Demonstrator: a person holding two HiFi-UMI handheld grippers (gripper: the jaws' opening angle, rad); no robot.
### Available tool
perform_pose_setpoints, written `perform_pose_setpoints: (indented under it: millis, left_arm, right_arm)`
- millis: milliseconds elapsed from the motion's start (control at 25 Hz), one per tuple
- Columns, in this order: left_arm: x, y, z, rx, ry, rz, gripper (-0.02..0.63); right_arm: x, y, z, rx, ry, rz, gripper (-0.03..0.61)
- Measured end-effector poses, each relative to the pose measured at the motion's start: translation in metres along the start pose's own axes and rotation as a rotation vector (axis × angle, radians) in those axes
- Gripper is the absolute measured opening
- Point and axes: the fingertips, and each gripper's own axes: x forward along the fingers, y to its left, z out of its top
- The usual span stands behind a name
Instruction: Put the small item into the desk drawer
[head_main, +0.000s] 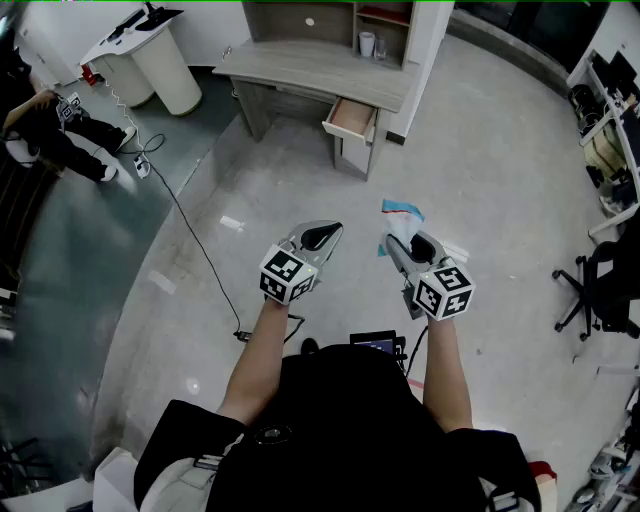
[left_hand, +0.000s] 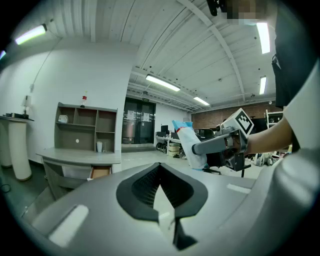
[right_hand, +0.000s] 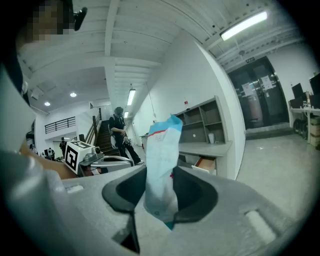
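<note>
**Small item:** white packet (head_main: 403, 222) with a blue top and a red line, standing upright between the jaws of the right gripper (head_main: 405, 240), right of centre in the head view. In the right gripper view the packet (right_hand: 161, 165) fills the middle, its lower end pinched in the jaws, which are clamped on it.

**Left gripper** (head_main: 320, 236)**:** just left of centre, beside the right one and apart from it. Its jaws are closed together with nothing between them. Its own view shows the packet (left_hand: 189, 142) right of centre.

**Drawer** (head_main: 350, 118)**:** pulled open at the top centre of the head view, well apart from both grippers.

**Desk** (head_main: 310, 72)**:** grey, with a shelf unit on top; a cup (head_main: 367, 43) stands in one shelf bay.

**Floor** (head_main: 480, 180)**:** pale grey, with a black cable (head_main: 190, 240) trailing across the left.

**Office chair** (head_main: 600, 290)**:** black, at the right edge.
</note>
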Motion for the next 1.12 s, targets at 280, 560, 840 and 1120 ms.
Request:
perform_pose_setpoints:
  millis: [280,560,840,1120]
  left_arm:
    - [0.002,0.001,-0.001,-0.009,-0.001,0.002,0.002]
    - [0.001,0.002,-0.003,-0.025,0.003,0.004,0.002]
    - [0.004,-0.014,-0.012,-0.041,0.016,0.007,0.002]
    - [0.012,-0.026,-0.019,-0.040,0.045,0.044,0.002]
  right_arm:
    - [0.002,-0.001,0.002,0.015,-0.008,0.014,0.163]
    - [0.002,0.001,0.002,0.032,-0.004,0.026,0.163]
    - [-0.013,-0.005,-0.009,0.056,0.000,0.041,0.163]
    - [-0.025,-0.021,-0.011,0.075,-0.003,0.069,0.163]
